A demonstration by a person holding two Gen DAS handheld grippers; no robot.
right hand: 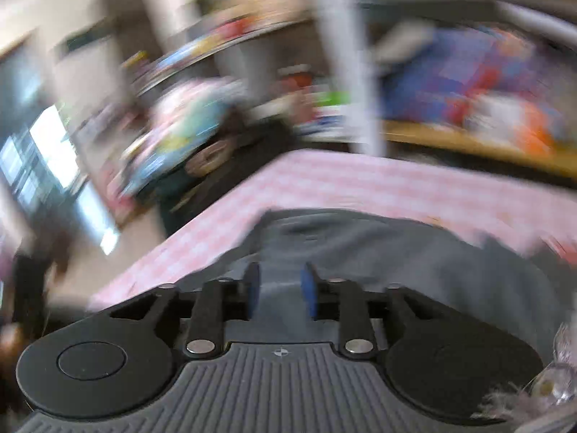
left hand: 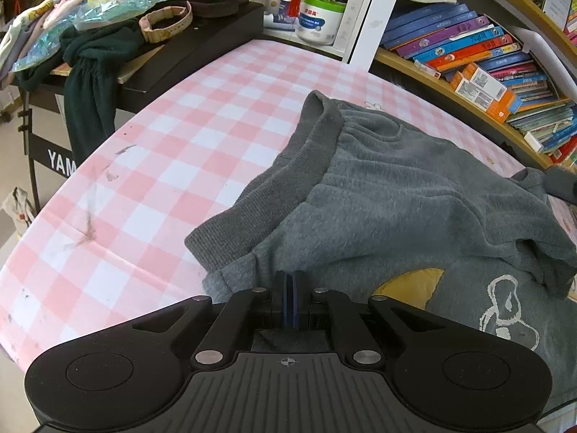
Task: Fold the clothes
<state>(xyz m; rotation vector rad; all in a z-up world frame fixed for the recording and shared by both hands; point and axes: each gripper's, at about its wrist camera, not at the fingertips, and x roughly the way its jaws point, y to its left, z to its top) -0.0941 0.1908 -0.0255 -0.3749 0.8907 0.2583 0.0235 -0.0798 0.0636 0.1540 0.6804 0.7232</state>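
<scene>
Now: left hand-held gripper [left hand: 290, 285] at bottom centre, pads pressed together over the grey sweatshirt [left hand: 389, 195] spread across the pink-checked bench [left hand: 173, 151], centre to lower right. Right hand-held gripper [right hand: 280, 288] parted, nothing clamped, above blurred grey cloth.

You see a pink-checked tablecloth [left hand: 187, 137] filling mid-frame, wooden bookshelves [left hand: 468, 101] crammed with books at upper right, and a dark Yamaha keyboard stand [left hand: 39, 158] at left. Upper left, blurred, what may be a bright window [right hand: 54, 144].
</scene>
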